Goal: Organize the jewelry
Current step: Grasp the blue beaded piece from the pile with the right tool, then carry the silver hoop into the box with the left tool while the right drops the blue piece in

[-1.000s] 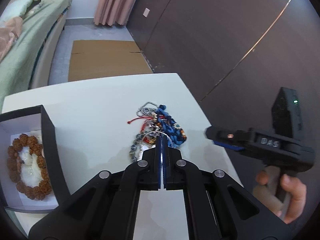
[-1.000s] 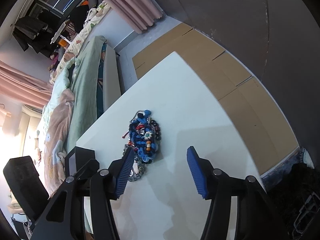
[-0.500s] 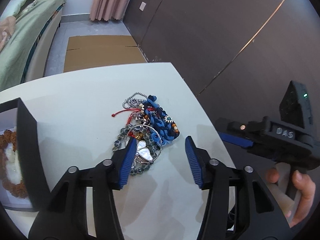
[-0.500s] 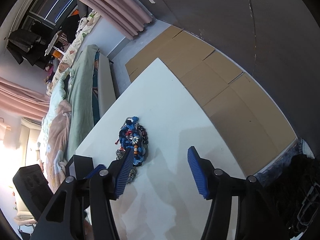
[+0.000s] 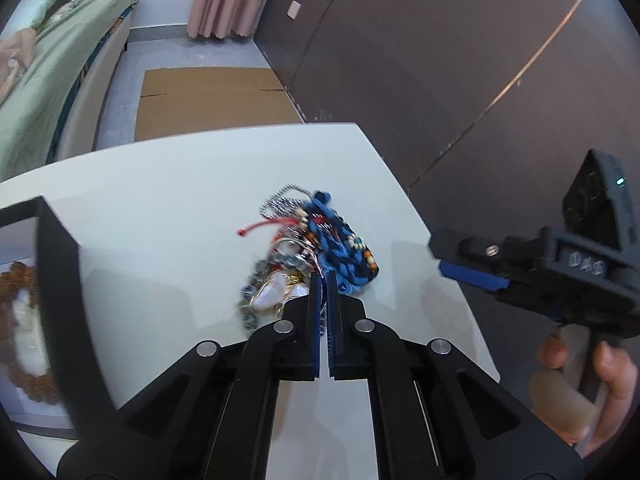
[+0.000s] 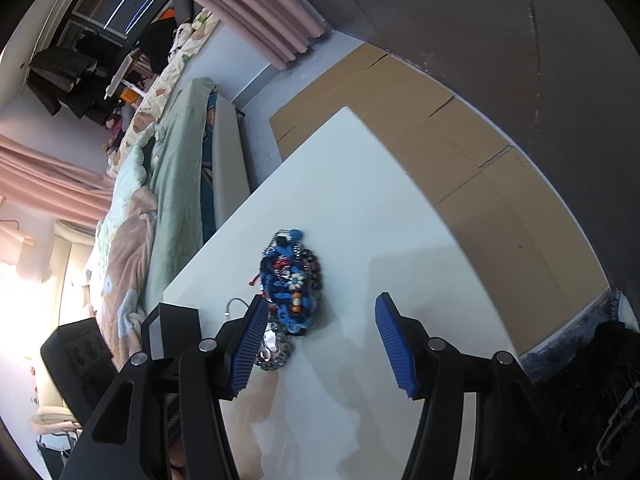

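Left gripper [image 5: 323, 280], spread wide half a second ago, now has its jaws pressed together at the near edge of the jewelry pile [image 5: 316, 246] on the white table [image 5: 168, 224]; whether it pinches a strand cannot be told. Only the left view shows the black box [image 5: 56, 280] with a brown bead bracelet [image 5: 16, 280]. Right gripper [image 6: 320, 316] remains wide apart, empty, the pile just ahead by its left finger.

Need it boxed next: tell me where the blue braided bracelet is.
In the left wrist view, the blue braided bracelet lies on the white table, in the tangled pile just beyond the left gripper.
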Available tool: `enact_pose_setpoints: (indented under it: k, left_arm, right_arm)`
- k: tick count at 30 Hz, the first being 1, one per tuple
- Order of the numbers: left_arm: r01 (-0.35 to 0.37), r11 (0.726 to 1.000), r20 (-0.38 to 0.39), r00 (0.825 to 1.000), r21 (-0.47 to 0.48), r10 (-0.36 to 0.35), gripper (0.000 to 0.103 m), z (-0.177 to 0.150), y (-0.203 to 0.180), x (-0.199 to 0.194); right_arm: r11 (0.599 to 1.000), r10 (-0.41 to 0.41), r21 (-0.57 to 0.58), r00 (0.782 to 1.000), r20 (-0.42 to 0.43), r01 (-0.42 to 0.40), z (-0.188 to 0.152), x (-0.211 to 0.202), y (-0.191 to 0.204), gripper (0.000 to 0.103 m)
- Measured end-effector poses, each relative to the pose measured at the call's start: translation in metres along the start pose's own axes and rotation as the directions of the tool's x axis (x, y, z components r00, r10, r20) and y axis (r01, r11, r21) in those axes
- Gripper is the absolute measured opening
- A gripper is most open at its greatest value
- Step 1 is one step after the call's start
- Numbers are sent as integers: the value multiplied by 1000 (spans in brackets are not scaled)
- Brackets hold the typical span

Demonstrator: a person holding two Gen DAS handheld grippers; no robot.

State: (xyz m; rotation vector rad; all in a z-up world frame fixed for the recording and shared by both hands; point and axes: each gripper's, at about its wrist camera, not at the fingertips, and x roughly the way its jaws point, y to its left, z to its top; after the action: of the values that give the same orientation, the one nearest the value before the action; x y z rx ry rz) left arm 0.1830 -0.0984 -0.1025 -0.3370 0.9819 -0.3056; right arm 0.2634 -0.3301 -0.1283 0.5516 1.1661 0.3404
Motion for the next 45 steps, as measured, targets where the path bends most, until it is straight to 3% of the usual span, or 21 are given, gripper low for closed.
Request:
enact_pose_setpoints:
  k: [4,9,12,14,15,26,36,37,38,39,40,45]
  left_arm:
    - [13,1000,18,1000,-20,-13,4,2,10,-15]
    - [26,999,42,999,-31,-25,3,5,18,-30]
    - [28,999,55,998,-32,-26,3,6,22,-38]
    - [27,999,66,998,-36,-25,4,7,25,-44]
    - [26,999,72,997,-38,-23,4,8,28,-47]
    - [-1,996,132,991,-90,13,4,9,65,-96]
    - [-44,988,162,984,-150,69,4,3,98,-132]
    - [-50,986,162,984,-161,76,6,3,102,-134]
    - [-56,984,161,983,-169,84,23,3,105,-136]
    - [-65,982,165,982,-178,95,51,2,108,-138]
    - [-71,980,179,978,-187,105,59,1,111,-142]
    - [-97,974,215,966,-207,142,60,2,122,-156]
  right_arm:
    - [1000,-6,-24,1000,-29,6,-2,16,12,54]
    - [999,-29,-38,998,-49,27,-4,33,23,44]
    - [998,-41,-44,997,-69,38,-5,43,27,31]
    - [998,-52,-43,996,-77,49,-6,48,28,14]
    - [998,-57,-43,995,-79,53,-6,50,28,12]
    - [992,82,-101,996,24,-79,-9,22,65,9]
    - [944,261,-224,964,53,-244,-37,-12,119,9]
    - [935,279,-243,959,49,-260,-40,-13,127,9]
    - [929,289,-253,956,46,-269,-43,-13,132,9]
    - [923,300,-263,953,42,-279,-45,-13,137,9]
    - [919,309,-269,950,38,-288,-47,-13,140,9]
    - [890,354,-308,935,5,-336,-61,-9,163,9]
